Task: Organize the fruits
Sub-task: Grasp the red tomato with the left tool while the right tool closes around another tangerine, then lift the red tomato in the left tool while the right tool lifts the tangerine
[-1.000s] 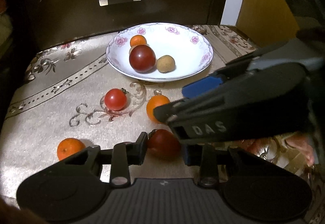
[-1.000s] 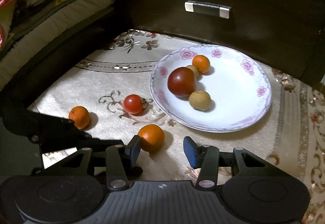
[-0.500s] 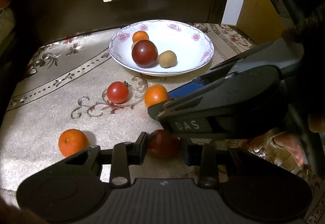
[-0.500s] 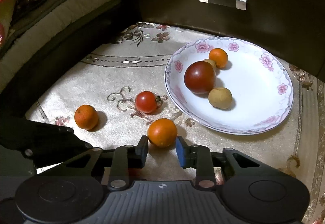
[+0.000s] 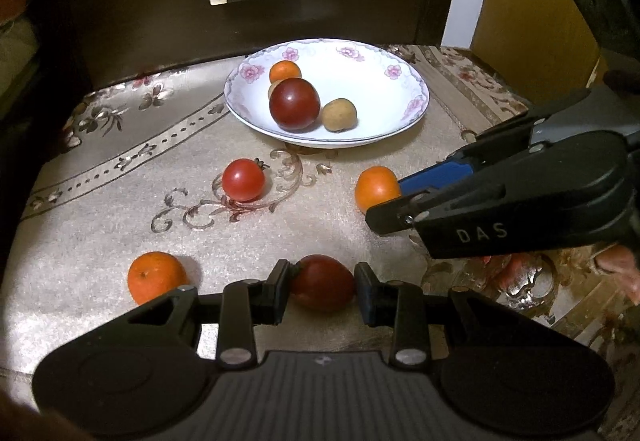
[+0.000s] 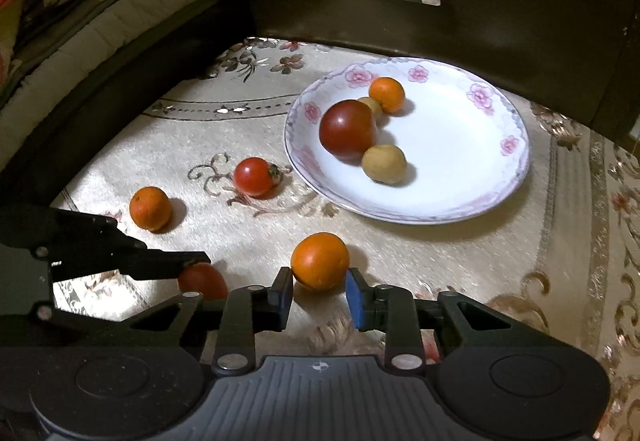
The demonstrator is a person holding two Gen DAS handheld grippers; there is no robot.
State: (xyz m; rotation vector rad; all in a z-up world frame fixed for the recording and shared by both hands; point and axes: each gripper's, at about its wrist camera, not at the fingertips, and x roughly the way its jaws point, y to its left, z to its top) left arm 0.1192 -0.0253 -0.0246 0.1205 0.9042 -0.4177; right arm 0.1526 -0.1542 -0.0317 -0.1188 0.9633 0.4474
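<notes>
Dark red tomato (image 5: 322,283) on cloth, 6 o'clock of plate (image 5: 404,121), between left gripper (image 5: 322,291) fingers, seemingly touching both. Firm grip unconfirmed.
Orange (image 6: 320,261) at right gripper (image 6: 320,295) tips, just beyond part-open jaws, not held.
You: advance right, close gently, lift straight, carry toward 12 o'clock.

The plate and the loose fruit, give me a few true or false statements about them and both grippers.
1. The floral plate holds four fruits. True.
2. The left gripper has its fingers around a dark red tomato. True.
3. The right gripper brackets a banana. False: an orange.
4. The small red tomato lies on the plate. False: it lies on the patterned cloth.
5. Another orange sits loose on the cloth. True.
</notes>
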